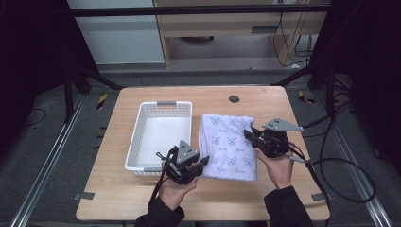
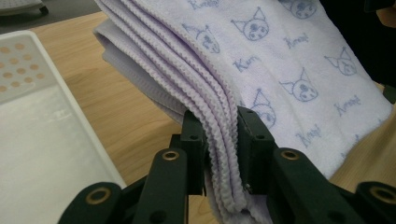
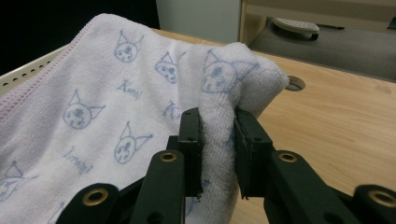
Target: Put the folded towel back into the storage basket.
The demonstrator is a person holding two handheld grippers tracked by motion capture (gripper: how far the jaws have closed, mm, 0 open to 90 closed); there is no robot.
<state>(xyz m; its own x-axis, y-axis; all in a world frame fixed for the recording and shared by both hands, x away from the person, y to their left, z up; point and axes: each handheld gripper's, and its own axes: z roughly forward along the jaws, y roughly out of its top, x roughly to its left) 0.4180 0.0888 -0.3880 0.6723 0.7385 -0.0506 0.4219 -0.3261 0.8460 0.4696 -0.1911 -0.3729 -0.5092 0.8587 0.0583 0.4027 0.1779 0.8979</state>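
While both my grippers pinch the folded lilac cat-print towel (image 1: 229, 146) — left gripper (image 1: 204, 162) clamped on its stacked hems, right gripper (image 1: 248, 135) on a far corner fold — it hangs between them beside the white perforated plastic basket (image 1: 135, 142). Uneven pulling could spill the layers — or snag the basket's rim.

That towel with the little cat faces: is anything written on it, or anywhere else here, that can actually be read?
"Kuromi", as best it reads: pale blue cursive repeated between the cat-like faces on the folded towel; some copies are cut off at folds and the last letters are unsure.
White basket: no lettering shows.
Left gripper and right gripper, both clamped on the towel: no labels legible.
Yellow and black floor markers: stripes, no words.
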